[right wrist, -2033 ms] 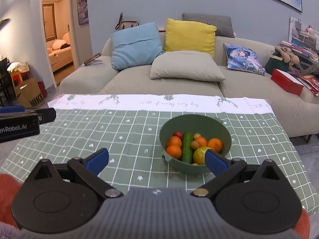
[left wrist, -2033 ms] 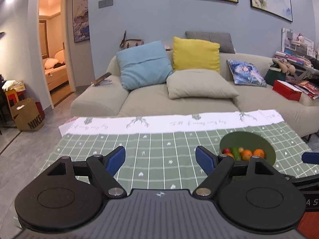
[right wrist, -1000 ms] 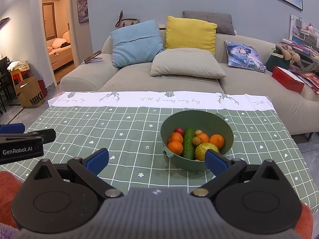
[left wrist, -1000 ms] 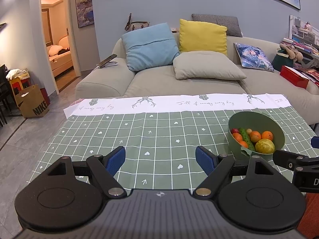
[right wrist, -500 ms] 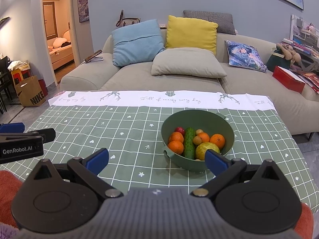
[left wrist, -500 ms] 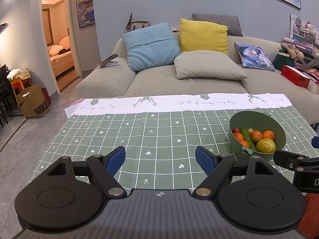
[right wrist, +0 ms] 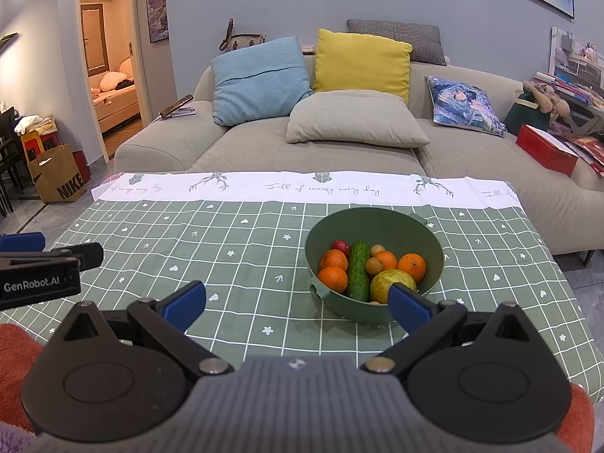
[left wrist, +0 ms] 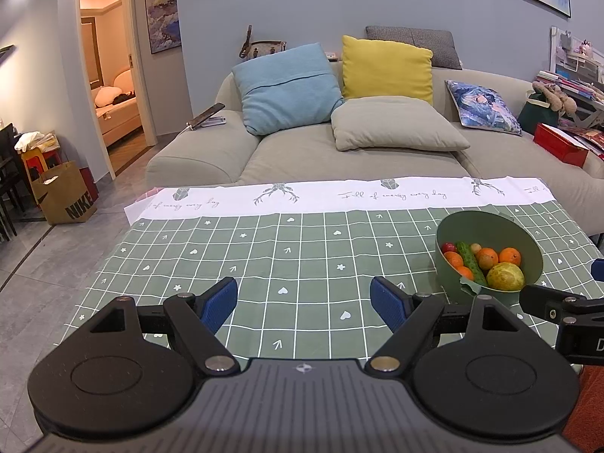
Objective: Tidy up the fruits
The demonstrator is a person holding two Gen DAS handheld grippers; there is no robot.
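Observation:
A green bowl (right wrist: 430, 241) stands on the checked tablecloth (right wrist: 234, 241), right of the middle. It holds several oranges (right wrist: 411, 265), a cucumber (right wrist: 358, 270), a yellow-green fruit (right wrist: 390, 283), a small red fruit (right wrist: 341, 246) and small brown fruits. My right gripper (right wrist: 296, 304) is open and empty, just short of the bowl's near rim. My left gripper (left wrist: 304, 304) is open and empty over bare cloth, left of the bowl (left wrist: 524, 249). Each gripper shows at the edge of the other's view.
A beige sofa (right wrist: 339, 143) with several cushions runs behind the table's far edge. A red box (right wrist: 545, 153) and clutter lie on its right end. A brown paper bag (right wrist: 56, 179) stands on the floor at the left by a doorway.
Both views have dipped a little since two seconds ago, showing more of the table and bowl. Over the last half second almost nothing moves. Both grippers stay open.

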